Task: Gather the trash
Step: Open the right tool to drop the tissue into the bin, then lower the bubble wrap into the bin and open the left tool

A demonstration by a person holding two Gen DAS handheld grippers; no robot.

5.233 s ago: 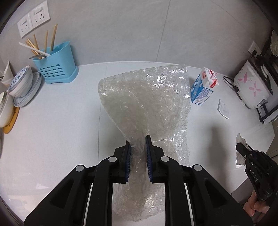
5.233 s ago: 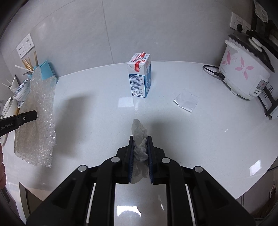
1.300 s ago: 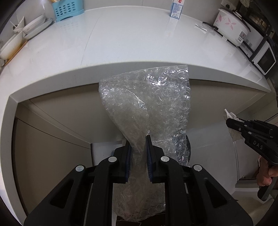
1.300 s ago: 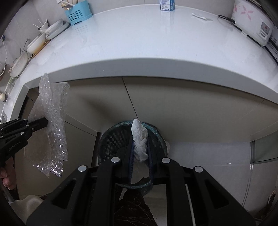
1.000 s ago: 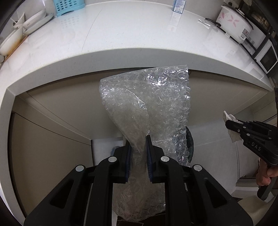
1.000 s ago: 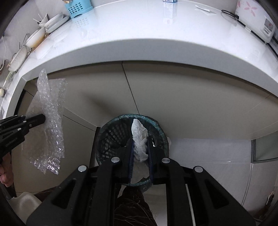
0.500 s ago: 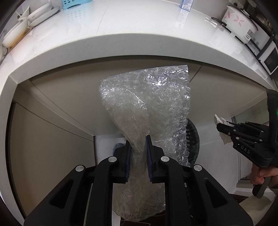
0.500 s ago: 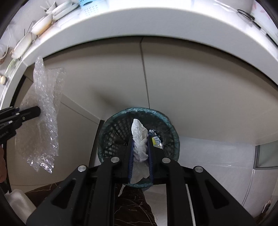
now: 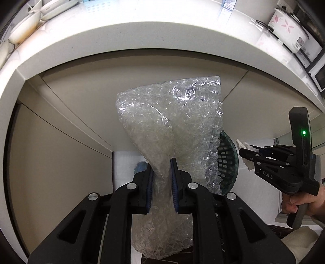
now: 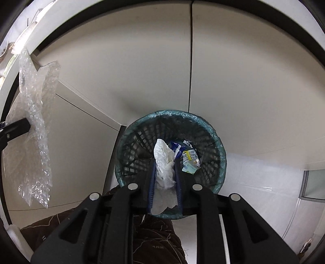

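Note:
My left gripper is shut on a clear sheet of bubble wrap and holds it up in front of the cabinet; the sheet also shows at the left of the right wrist view. My right gripper is shut on a crumpled white tissue and holds it over the mouth of a dark mesh waste basket lined with a green bag. The basket holds a few wrappers. In the left wrist view the basket is partly hidden behind the bubble wrap, with the right gripper beside it.
Beige cabinet doors stand behind the basket under a white countertop. On the counter are bowls and plates, a rice cooker and a milk carton. A white tiled floor lies to the right.
Both grippers have come down from the counter to in front of the cabinet. The right gripper has tipped further down over the basket, so its inside and the wrappers now show.

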